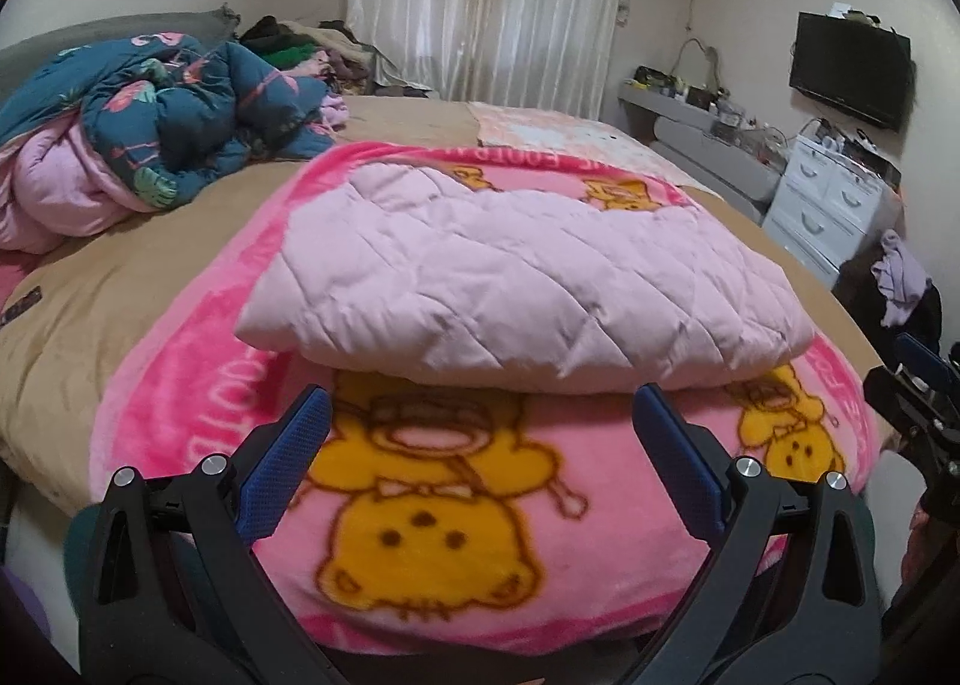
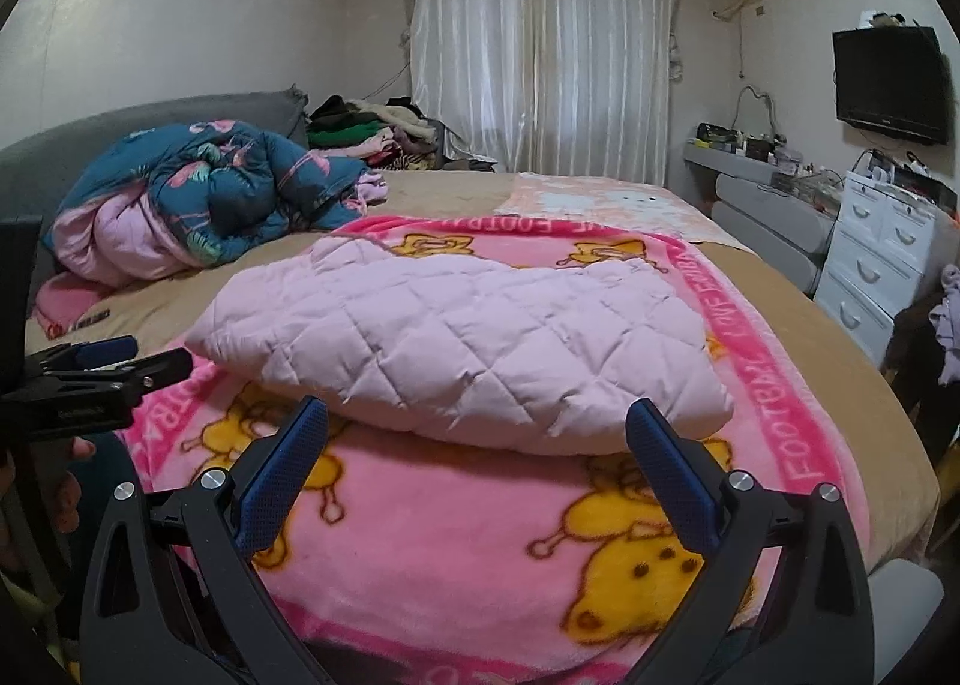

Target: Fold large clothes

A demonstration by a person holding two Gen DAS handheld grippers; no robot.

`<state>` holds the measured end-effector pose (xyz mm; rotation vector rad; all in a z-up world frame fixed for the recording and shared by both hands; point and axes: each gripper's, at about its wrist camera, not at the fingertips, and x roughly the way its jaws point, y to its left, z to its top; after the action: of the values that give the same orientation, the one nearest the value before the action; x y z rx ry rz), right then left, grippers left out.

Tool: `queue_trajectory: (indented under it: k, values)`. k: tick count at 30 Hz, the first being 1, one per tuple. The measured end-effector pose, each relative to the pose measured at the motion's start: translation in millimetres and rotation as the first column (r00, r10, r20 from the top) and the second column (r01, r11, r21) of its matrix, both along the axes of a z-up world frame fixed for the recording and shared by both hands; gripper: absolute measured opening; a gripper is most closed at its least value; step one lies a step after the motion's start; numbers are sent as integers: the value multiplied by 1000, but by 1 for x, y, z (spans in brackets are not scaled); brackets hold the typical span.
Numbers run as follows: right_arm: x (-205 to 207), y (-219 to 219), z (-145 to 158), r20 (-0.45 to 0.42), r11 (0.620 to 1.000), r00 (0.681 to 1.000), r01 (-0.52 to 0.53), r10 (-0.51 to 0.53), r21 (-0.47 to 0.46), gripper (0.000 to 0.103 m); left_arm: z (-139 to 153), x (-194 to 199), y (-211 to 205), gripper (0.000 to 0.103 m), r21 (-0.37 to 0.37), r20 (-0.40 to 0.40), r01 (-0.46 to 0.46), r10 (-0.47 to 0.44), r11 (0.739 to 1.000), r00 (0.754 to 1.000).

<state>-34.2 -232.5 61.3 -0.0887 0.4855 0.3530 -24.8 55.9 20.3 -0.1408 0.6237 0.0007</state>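
gaping left tool, right tool, empty

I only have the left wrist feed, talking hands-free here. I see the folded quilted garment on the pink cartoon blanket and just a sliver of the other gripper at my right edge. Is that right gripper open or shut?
Observer: Open. In its own view the right gripper stands with jaws wide apart, holding nothing, short of the folded pink quilted garment.
Operator: Anything on the wall left of the bed?
Observer: A grey headboard runs behind the blue flamingo duvet; your view shows only its top edge.
Operator: My gripper from there?
Observer: The left gripper shows side-on at the left edge, over the pink cartoon blanket.
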Motion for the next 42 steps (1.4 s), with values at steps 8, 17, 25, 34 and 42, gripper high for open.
queue_trajectory:
  k: [8,17,25,34,42]
  values:
    - [-2,15,-31,-63,1000,998,11,-12,-21,99,-13,1,-14,94,20,-24,8,-7,1000,1000]
    - [1,18,-34,-80,1000,997,-8,7,-9,99,-16,3,-19,94,27,-34,11,-10,1000,999]
    - [-1,14,-32,-69,1000,998,5,-5,-1,99,-15,1,-18,94,27,-24,8,-7,1000,1000]
    - [-2,14,-31,-70,1000,998,1,0,2,99,-13,0,-18,94,35,-22,6,-5,999,1000]
    - [-2,14,-31,-71,1000,997,0,0,4,99,-10,-1,-16,94,44,-20,-2,3,999,1000]
